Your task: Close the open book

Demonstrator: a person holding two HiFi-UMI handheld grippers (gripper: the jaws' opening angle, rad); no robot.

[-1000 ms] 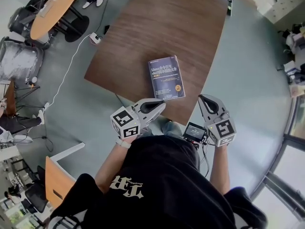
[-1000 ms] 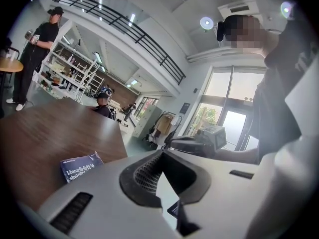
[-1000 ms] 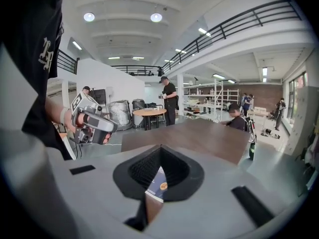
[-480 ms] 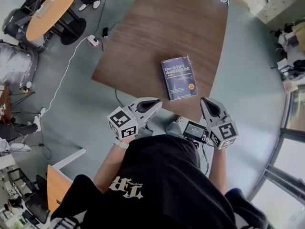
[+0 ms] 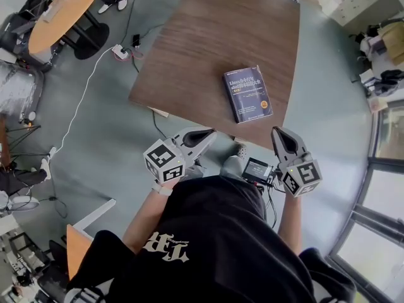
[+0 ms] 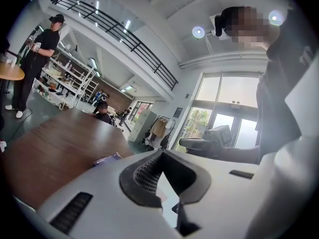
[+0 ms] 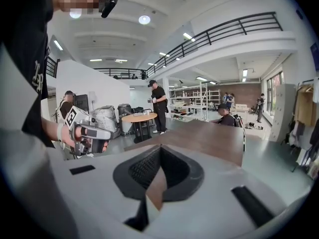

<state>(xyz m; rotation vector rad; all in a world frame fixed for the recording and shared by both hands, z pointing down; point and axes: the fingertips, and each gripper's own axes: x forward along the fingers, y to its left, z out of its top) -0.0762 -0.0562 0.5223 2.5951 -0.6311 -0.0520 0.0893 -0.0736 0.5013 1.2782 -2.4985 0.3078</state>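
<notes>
One closed book (image 5: 247, 94) lies on the brown table (image 5: 202, 49), cover up, near the edge on the person's side.
Two tongs hang by that edge, clear of the book: left tongs (image 5: 207, 134) and right tongs (image 5: 278, 134), both clenched and empty. One round table (image 5: 60, 14) stands far left. One white cable (image 5: 81, 103) crosses the floor (image 5: 113, 137) to a power strip (image 5: 120, 51).

The grey right gripper (image 7: 159, 151) has its two jaws closed, tip touching tip. Past it stands a long brown wooden table (image 7: 209, 138), near a round orange table (image 7: 139, 117).
</notes>
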